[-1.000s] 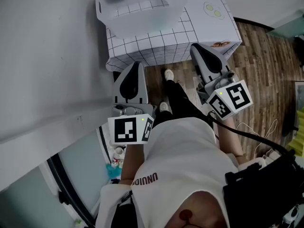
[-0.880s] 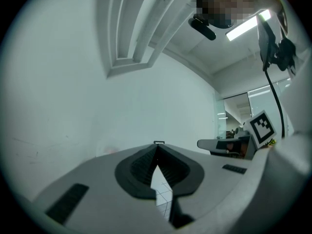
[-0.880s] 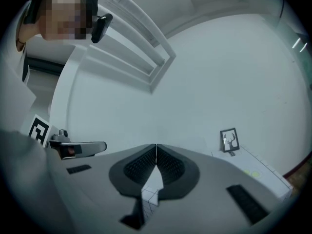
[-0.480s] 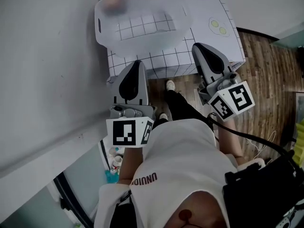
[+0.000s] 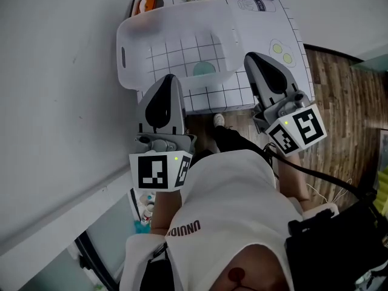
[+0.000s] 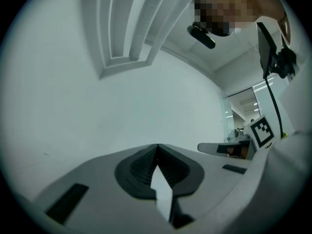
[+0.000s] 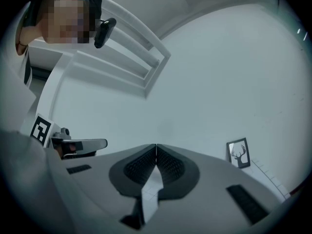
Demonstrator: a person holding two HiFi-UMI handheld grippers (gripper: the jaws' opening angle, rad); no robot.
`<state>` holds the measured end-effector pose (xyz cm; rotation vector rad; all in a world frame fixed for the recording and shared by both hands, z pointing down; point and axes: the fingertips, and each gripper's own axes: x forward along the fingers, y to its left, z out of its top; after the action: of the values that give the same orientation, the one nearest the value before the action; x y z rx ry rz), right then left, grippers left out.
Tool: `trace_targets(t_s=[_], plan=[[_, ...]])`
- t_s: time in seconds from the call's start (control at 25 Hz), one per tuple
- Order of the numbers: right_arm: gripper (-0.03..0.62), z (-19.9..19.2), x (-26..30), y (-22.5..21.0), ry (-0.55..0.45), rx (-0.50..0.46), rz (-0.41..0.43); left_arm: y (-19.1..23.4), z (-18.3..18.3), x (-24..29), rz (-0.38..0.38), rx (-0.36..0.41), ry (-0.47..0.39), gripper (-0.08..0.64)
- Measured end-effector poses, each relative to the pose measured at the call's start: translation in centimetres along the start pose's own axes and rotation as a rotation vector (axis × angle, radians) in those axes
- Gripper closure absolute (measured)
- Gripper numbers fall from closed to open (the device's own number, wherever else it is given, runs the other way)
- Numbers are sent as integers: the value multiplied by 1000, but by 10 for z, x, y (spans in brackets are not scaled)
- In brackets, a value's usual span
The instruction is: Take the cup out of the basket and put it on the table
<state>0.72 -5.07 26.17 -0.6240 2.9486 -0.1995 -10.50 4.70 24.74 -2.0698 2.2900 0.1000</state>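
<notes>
Nothing done yet, by the look of it. Left gripper [image 5: 171, 79] has its jaws pressed together and empty, and right gripper [image 5: 251, 57] is the same. Teal cup [image 5: 204, 69] sits inside the basket [image 5: 123, 56], near-right corner, on the tabletop's [image 5: 267, 18] left side. Still to do: open, reach in, grip, lift out, set down.

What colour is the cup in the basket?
The cup is teal green, lying inside the translucent white basket; the head view shows it best.
</notes>
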Motion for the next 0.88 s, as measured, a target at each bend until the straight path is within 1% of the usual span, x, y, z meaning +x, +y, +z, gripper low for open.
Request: trace_targets(t_s=[0.16,0.44,0.64,0.76,0.88], plan=[[572,5,18,-18,0,2,22,6,10,21,21,5,-21,548],[572,5,48,-39,8,20,76,16,13,49,61,33,-14,548],[572,8,60,-56,11,22,81,26,16,67,50,0,-7,548],[572,11,63,-64,11,18,78,30,17,77,52,8,-2,548],[572,12,65,-70,6,21,72,31,19,85,35,16,-1,548]])
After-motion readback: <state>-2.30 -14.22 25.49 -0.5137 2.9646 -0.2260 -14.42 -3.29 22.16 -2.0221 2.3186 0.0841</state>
